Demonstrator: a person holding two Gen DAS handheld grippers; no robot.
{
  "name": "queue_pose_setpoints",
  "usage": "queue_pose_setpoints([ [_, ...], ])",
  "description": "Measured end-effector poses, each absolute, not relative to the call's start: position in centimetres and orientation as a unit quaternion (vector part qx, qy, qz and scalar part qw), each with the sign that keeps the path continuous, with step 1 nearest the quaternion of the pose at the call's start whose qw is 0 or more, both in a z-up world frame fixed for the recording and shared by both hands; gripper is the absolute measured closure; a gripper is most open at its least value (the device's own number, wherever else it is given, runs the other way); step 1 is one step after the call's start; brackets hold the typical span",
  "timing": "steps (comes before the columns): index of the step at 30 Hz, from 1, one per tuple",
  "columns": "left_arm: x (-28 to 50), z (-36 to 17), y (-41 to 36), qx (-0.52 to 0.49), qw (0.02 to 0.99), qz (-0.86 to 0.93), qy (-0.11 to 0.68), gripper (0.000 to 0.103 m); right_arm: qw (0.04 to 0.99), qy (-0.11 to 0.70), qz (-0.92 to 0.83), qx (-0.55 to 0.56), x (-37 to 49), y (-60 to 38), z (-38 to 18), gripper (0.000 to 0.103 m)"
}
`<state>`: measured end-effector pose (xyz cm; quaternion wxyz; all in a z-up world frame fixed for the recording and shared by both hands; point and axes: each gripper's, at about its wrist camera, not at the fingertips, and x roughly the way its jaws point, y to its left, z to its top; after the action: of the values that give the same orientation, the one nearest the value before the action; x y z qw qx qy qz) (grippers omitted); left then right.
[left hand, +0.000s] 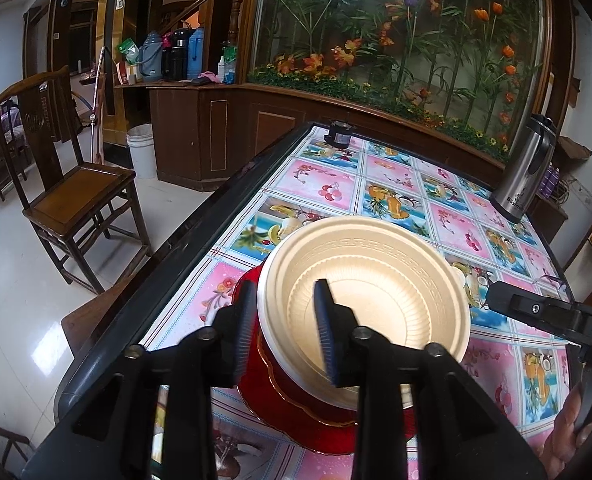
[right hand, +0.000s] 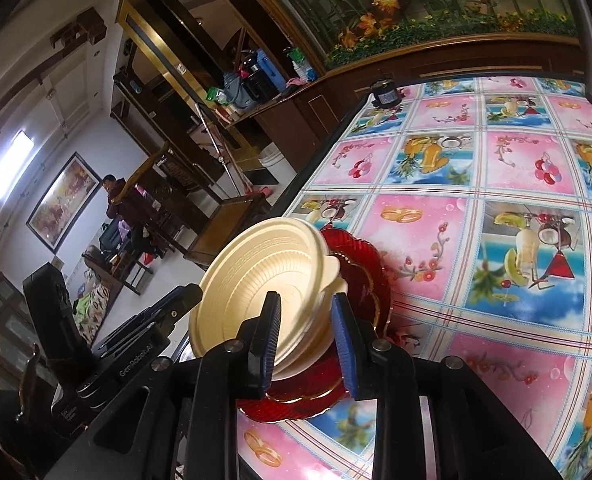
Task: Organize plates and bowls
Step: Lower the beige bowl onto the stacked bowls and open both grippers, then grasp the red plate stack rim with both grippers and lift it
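A cream ribbed bowl [left hand: 376, 300] [right hand: 248, 288] tops a short stack of like bowls that rests on stacked red plates [left hand: 308, 420] [right hand: 360, 264] with gold rims, near the table's left edge. My left gripper [left hand: 284, 292] stands open astride the bowl's near-left rim, one finger outside and one over the inside, and neither pad presses on it. From the other side, my right gripper [right hand: 306, 298] is open too, with the side of the bowl stack showing between its fingers. Each gripper also shows in the other's view, the right gripper [left hand: 496, 300] and the left gripper [right hand: 194, 294], tips close beside the rim.
A fruit-print tablecloth [left hand: 396, 184] covers the table, which has a black edge [left hand: 176, 280]. A steel thermos [left hand: 524, 172] stands at the far right and a small dark object [left hand: 338, 134] at the far edge. A wooden chair [left hand: 72, 196] and white bucket [left hand: 141, 148] stand on the floor to the left.
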<state>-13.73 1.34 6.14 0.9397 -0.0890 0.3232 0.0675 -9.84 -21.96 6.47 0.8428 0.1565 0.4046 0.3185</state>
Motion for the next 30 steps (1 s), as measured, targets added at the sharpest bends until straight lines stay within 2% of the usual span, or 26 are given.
queue_pose_setpoints([
  [1,-13.7,6.2,1.3,-0.088,0.940,0.069,0.322,0.065,0.843,0.405,0.317,0.159,-9.8,-22.1,6.4,0.074],
  [6,-14.0,6.2,1.1,-0.087,0.941,0.073,0.319,0.059,0.852,0.394,0.301,0.170,-9.1,-23.4,5.8,0.072],
  [9,-14.2,6.2,1.1,-0.091,0.942,0.076,0.315,0.040,0.865,0.373,0.285,0.176,-8.5,-24.7,5.1,0.063],
  [12,-14.8,6.4,1.3,-0.097,0.944,0.081,0.304,0.039,0.882,0.356,0.259,0.170,-7.4,-26.1,3.6,0.062],
  [18,-14.5,6.5,1.2,-0.112,0.943,0.076,0.303,0.037,0.852,0.406,0.256,0.209,-5.2,-27.7,1.0,0.061],
  [19,-14.5,6.5,1.1,-0.112,0.943,0.075,0.303,0.036,0.853,0.405,0.257,0.206,-5.3,-27.6,1.1,0.059],
  [21,-14.4,6.5,0.9,-0.108,0.944,0.072,0.303,0.036,0.853,0.404,0.262,0.204,-5.5,-27.4,1.1,0.039],
  [23,-14.5,6.5,0.6,-0.103,0.945,0.073,0.303,0.036,0.854,0.400,0.264,0.202,-5.8,-27.2,1.2,0.029],
  [25,-14.7,6.8,0.7,-0.103,0.945,0.075,0.300,0.036,0.857,0.397,0.262,0.197,-6.0,-27.0,1.4,0.026],
  [27,-15.0,7.0,1.0,-0.105,0.946,0.077,0.297,0.036,0.860,0.397,0.255,0.193,-6.1,-26.9,1.4,0.017],
  [30,-15.5,7.2,1.7,-0.106,0.947,0.082,0.293,0.035,0.863,0.398,0.246,0.191,-5.9,-27.0,1.2,0.013],
])
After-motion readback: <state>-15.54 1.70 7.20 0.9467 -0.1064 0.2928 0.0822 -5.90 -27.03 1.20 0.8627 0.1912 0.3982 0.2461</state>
